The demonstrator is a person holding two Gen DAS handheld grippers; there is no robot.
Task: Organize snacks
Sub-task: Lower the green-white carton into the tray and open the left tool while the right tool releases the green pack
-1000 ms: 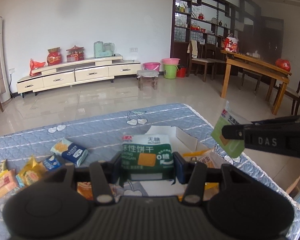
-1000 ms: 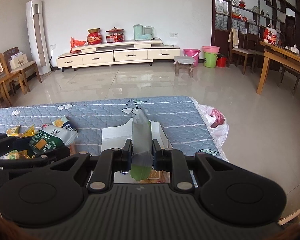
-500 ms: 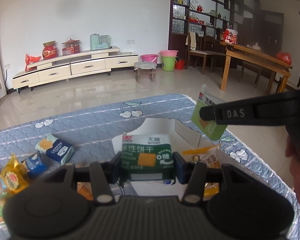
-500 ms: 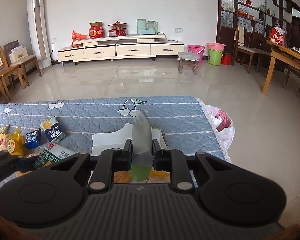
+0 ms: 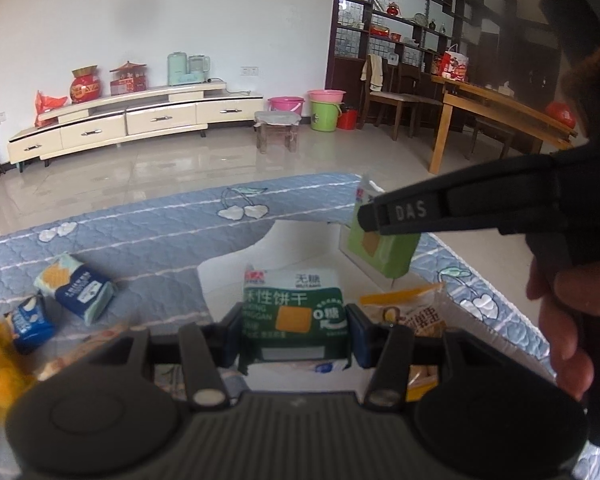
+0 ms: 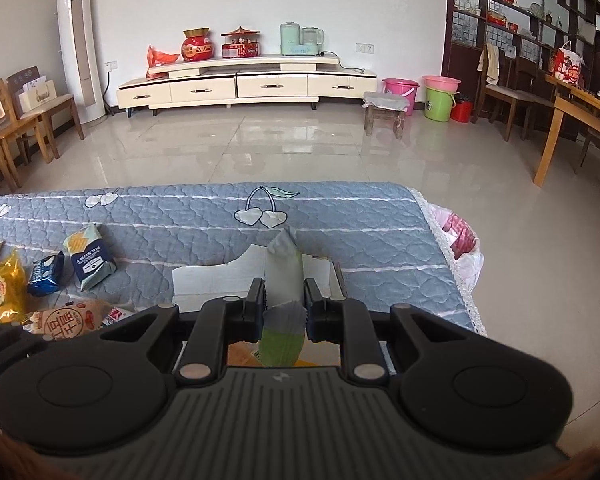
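My left gripper (image 5: 294,330) is shut on a dark green and white biscuit pack (image 5: 294,312), held over the white cardboard box (image 5: 300,248). An orange snack bag (image 5: 410,312) lies inside that box. My right gripper (image 6: 284,306) is shut on a light green biscuit pack (image 6: 282,280), seen edge-on above the same white box (image 6: 212,280). In the left wrist view that light green pack (image 5: 382,248) hangs over the box's far right wall, pinched by the right gripper's black fingers (image 5: 404,212). A hand (image 5: 560,308) grips the right tool.
On the blue quilted cover (image 6: 180,220) lie a navy and mint pack (image 6: 88,258), a small blue packet (image 6: 46,268), yellow bags (image 6: 4,284) and an orange bag (image 6: 66,318). A plastic bag (image 6: 460,240) hangs past the cover's right edge.
Both grippers have moved forward and down over the white box with their packs. The right gripper has slid left across the left wrist view. Loose snacks have drifted left.
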